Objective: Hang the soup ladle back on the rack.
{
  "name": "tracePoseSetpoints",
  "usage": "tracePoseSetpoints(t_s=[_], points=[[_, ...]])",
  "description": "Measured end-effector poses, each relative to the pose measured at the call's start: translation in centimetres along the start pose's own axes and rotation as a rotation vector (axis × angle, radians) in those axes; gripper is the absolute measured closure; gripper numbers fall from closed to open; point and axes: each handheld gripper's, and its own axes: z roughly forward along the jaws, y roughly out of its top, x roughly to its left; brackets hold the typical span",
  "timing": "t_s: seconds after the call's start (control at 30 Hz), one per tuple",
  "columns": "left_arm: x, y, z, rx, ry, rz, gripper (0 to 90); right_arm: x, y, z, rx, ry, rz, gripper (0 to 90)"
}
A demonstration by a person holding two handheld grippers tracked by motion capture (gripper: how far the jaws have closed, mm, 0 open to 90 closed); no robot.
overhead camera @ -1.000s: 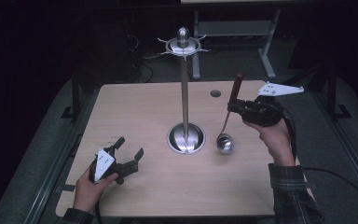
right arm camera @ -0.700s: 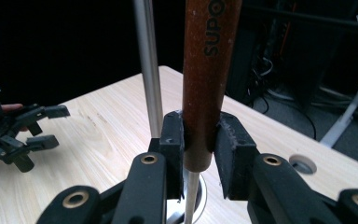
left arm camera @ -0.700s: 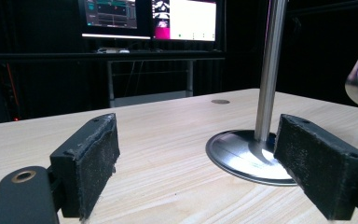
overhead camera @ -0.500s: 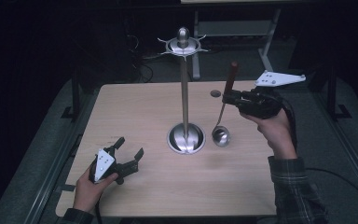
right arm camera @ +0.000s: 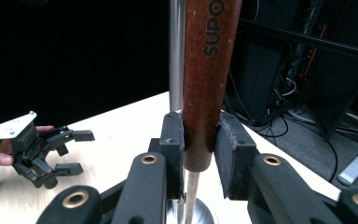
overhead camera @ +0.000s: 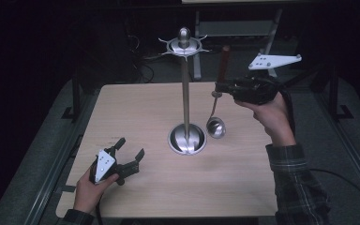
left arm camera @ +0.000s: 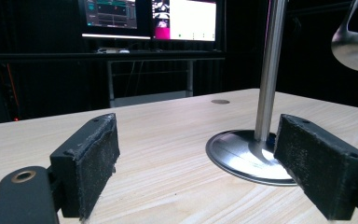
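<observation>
At the near left of the pale wooden table (overhead camera: pixel 136 112), the left hand (overhead camera: pixel 90 191) rests low, its black left gripper (overhead camera: pixel 127 152) spread wide with nothing between the pads. The tall steel utensil stand with a round base (overhead camera: pixel 186 136) rises mid-table. To the right, the raised right hand (overhead camera: pixel 270 114) holds the right gripper (overhead camera: pixel 219 87) clamped on the red-brown wooden handle of a steel ladle (right arm camera: pixel 208 84), hanging upright, bowl just above the table beside the base. The handle's top is cut off in the right gripper view.
</observation>
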Motion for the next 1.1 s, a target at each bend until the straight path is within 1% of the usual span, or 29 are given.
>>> tracePoseSetpoints(t_s=[0.03, 0.2, 0.57, 0.83, 0.97, 1.1], points=[[0.0, 0.0, 0.0, 0.0, 0.0, 0.0, 13.5, 0.0, 0.4, 0.2, 0.002, 0.003, -0.003, 73.6], [0.0, 0.0, 0.0, 0.0, 0.0, -0.001, 13.5, 0.0, 1.0, 0.7, 0.014, 0.007, -0.009, 73.6], [0.0, 0.0, 0.0, -0.001, -0.001, -0.002, 13.5, -0.1, 1.4, 1.7, 0.025, 0.019, -0.013, 73.6], [0.0, 0.0, 0.0, -0.001, -0.001, -0.002, 13.5, -0.3, 1.5, 2.4, 0.035, 0.023, -0.008, 73.6], [0.0, 0.0, 0.0, 0.002, -0.002, -0.001, 13.5, -0.3, 1.5, 3.0, 0.04, 0.032, -0.009, 73.6], [0.0, 0.0, 0.0, -0.005, -0.003, -0.002, 13.5, -0.2, 1.8, 3.6, 0.054, 0.034, -0.01, 73.6]])
